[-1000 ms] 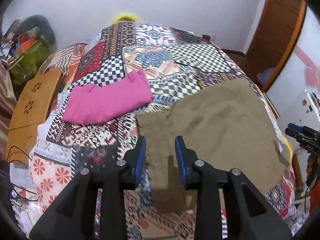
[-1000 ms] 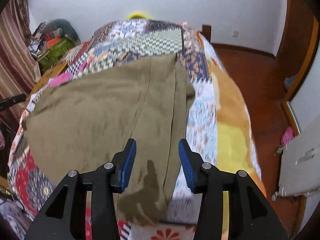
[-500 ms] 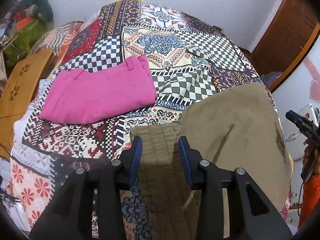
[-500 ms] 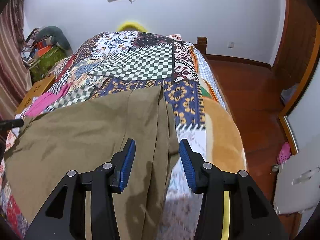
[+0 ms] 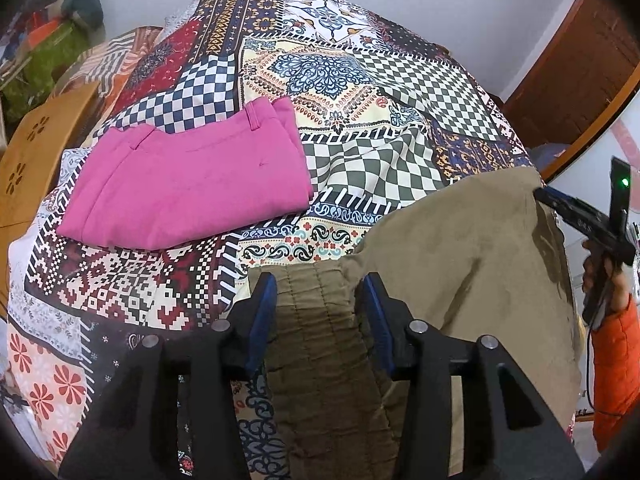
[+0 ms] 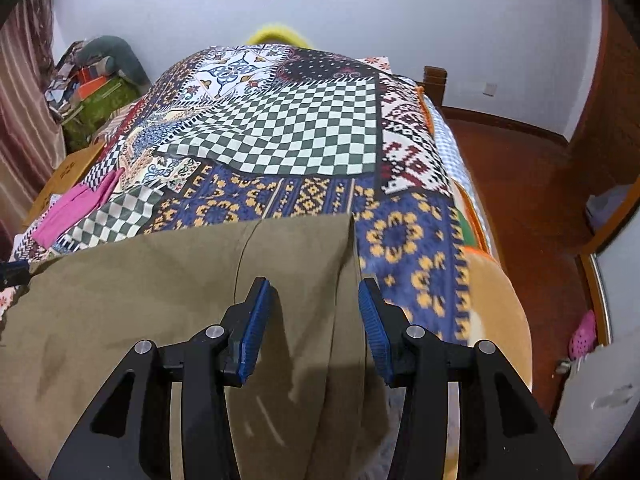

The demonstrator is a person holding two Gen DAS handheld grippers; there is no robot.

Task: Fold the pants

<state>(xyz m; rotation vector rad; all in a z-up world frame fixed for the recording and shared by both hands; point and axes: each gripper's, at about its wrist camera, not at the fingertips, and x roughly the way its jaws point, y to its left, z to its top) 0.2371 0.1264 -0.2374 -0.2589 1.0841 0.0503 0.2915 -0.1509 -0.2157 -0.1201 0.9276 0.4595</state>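
Note:
Olive-brown pants (image 5: pixel 460 248) lie spread across the near part of a patchwork bedspread (image 5: pixel 340 80). My left gripper (image 5: pixel 316 312) points down at their gathered elastic waistband (image 5: pixel 316 292); its jaws are opening, with the waistband between the blue pads. In the right wrist view the same pants (image 6: pixel 140 288) fill the near left. My right gripper (image 6: pixel 316 320) is open over the pants' right edge, its shadow on the cloth, holding nothing. That gripper also shows at the right of the left wrist view as a black tool (image 5: pixel 580 220) in a hand with an orange sleeve (image 5: pixel 612 368).
Folded pink pants (image 5: pixel 188 188) rest on the bedspread, left of the olive pair. A wooden panel (image 5: pixel 32 152) and a pile of bags (image 6: pixel 96 80) stand off the bed's left side. Red-brown floor (image 6: pixel 520 184) and a wooden door lie to the right.
The left gripper came forward and down from the pants' near corner to the waistband, and its jaws widened. The right gripper slid forward along the pants toward their far edge; its jaws kept the same gap.

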